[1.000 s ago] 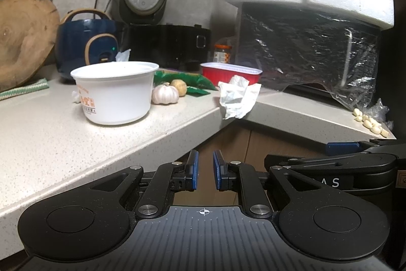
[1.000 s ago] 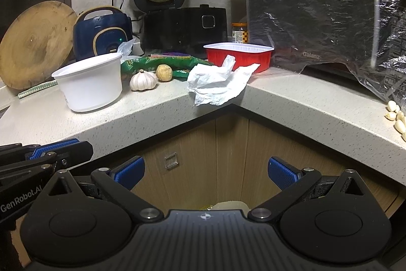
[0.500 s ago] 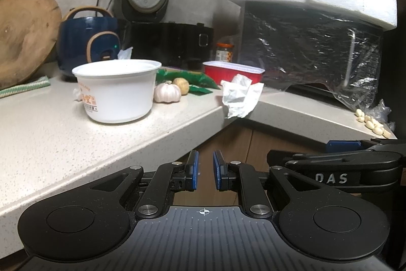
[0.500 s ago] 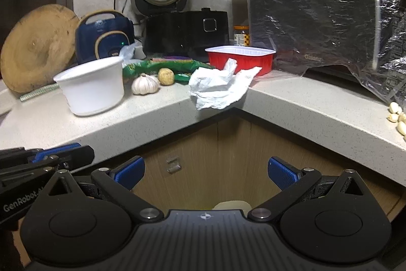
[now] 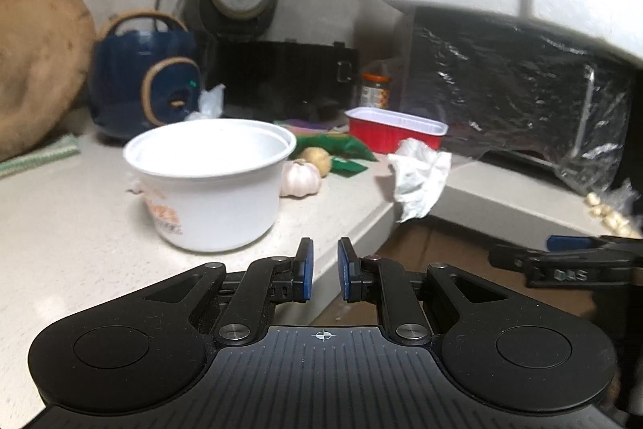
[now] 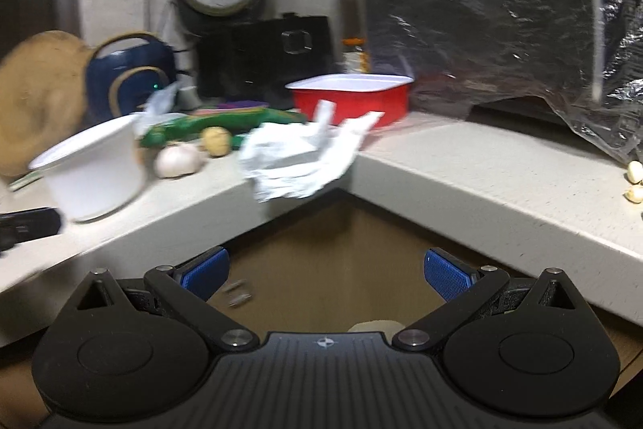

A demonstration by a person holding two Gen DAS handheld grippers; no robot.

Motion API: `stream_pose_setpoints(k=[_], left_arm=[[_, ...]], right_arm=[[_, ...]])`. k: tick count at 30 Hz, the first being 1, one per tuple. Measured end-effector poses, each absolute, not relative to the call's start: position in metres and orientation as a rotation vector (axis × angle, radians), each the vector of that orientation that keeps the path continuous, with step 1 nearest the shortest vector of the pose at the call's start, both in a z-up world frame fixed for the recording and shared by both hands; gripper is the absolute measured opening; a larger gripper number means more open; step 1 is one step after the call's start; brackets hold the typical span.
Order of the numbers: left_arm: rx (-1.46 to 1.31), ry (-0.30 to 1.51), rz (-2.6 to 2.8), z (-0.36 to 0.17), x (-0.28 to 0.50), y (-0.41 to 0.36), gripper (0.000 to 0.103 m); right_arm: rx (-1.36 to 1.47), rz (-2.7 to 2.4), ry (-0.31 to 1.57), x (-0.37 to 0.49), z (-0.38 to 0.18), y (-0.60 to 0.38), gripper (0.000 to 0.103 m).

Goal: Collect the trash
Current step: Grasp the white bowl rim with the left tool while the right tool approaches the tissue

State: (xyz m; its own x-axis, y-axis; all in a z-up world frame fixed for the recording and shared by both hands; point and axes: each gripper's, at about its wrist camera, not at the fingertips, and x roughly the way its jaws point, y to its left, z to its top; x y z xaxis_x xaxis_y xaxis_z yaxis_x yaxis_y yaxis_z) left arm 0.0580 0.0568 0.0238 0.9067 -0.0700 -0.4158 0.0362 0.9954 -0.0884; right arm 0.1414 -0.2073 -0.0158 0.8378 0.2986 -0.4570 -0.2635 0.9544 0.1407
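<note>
Paper first: the crumpled white paper (image 6: 299, 163) lies on the inner corner of the grey countertop (image 6: 482, 179), one flap drooping over the edge, at about twelve o'clock from your right gripper (image 6: 325, 274). That gripper's blue pads (image 6: 205, 270) are spread wide with nothing between them, and it hangs over the brown cabinet fronts below the counter, well short of the paper.

Your left gripper (image 5: 323, 274) has its pads drawn close together, a narrow slit left between them, pinching nothing. From it, the white plastic bowl (image 5: 213, 183) stands on the counter at eleven o'clock, and the same paper (image 5: 420, 177) sits at one o'clock on the corner.

Behind the paper, at twelve o'clock in the right view, stands a red tray (image 6: 353, 97) with a white rim. Between bowl and paper lie a garlic bulb (image 6: 177, 159), a small potato (image 6: 216, 141) and a green packet (image 6: 209, 125). Further back sit a navy rice cooker (image 5: 144, 91) and a black appliance (image 5: 281, 79). Loose garlic cloves (image 5: 607, 218) lie at three o'clock on the right-hand stretch of counter. The right view is blurred.
</note>
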Motion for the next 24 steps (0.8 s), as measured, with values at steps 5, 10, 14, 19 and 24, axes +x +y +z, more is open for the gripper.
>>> stream_pose_setpoints(k=[5,10,14,19,24], left_arm=[[-0.099,0.434,-0.082,0.046,0.068,0.073,0.016],[-0.086,0.442,-0.052,0.069,0.081,0.092,0.016],[-0.125,0.428,-0.119,0.083,0.088,0.108,0.016],[-0.093,0.347,-0.005,0.098,0.09,0.135,0.017],[-0.059,0.397,0.149,0.094,0.113,0.171,0.017]], right_arm=[[0.029,0.224,0.49,0.173,-0.009,-0.213,0.103],[-0.011,0.179,0.517,0.21,-0.001,-0.213,0.103],[-0.024,0.124,0.533,0.245,0.005,-0.209,0.103],[0.066,0.316,0.524,0.256,0.006,-0.2,0.103],[0.034,0.428,0.526,0.255,0.005,-0.164,0.103]])
